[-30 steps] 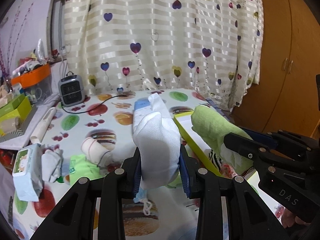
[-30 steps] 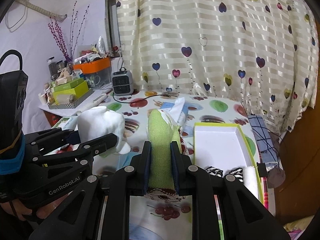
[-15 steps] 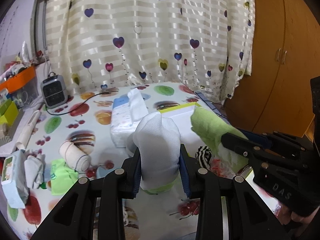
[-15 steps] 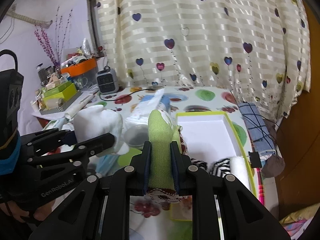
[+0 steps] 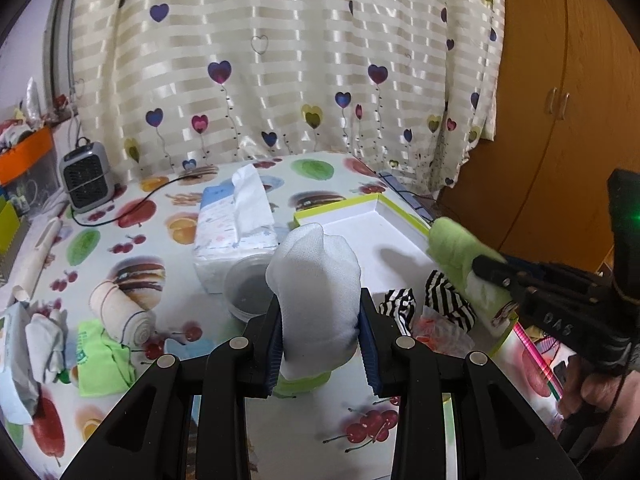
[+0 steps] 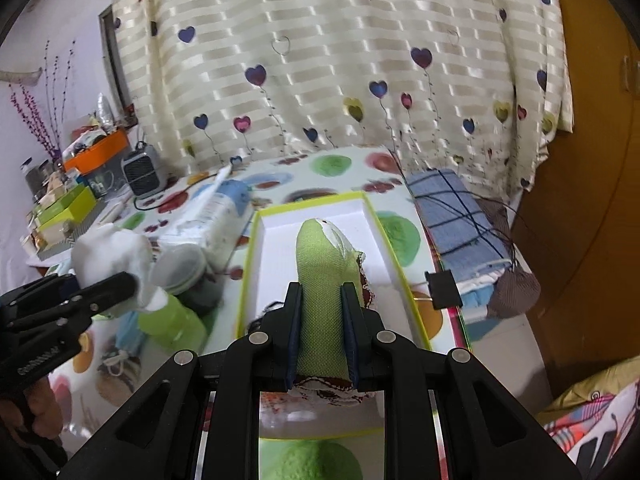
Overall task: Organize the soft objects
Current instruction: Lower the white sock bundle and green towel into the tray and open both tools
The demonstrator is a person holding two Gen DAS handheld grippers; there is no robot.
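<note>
Above the box rim point(image 6: 390, 240), green sock point(image 6: 326, 276) in right fingers point(image 6: 347, 320)

The left tongs point(image 5: 320, 332) are held clamped on a white sock point(image 5: 314, 280), raised above the worktop. The right tongs point(image 6: 322, 328) are closed on a green sock point(image 6: 326, 280), held alongside to the right.

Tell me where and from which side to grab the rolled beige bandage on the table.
Grip the rolled beige bandage across the middle of its roll, coming from above with the claw's fingers straddling its curved sides. It lies on its side, its spiral end toward the camera, so the ends give little to pinch. A green cloth and a white sock lie close by; a top approach probably avoids them.
</note>
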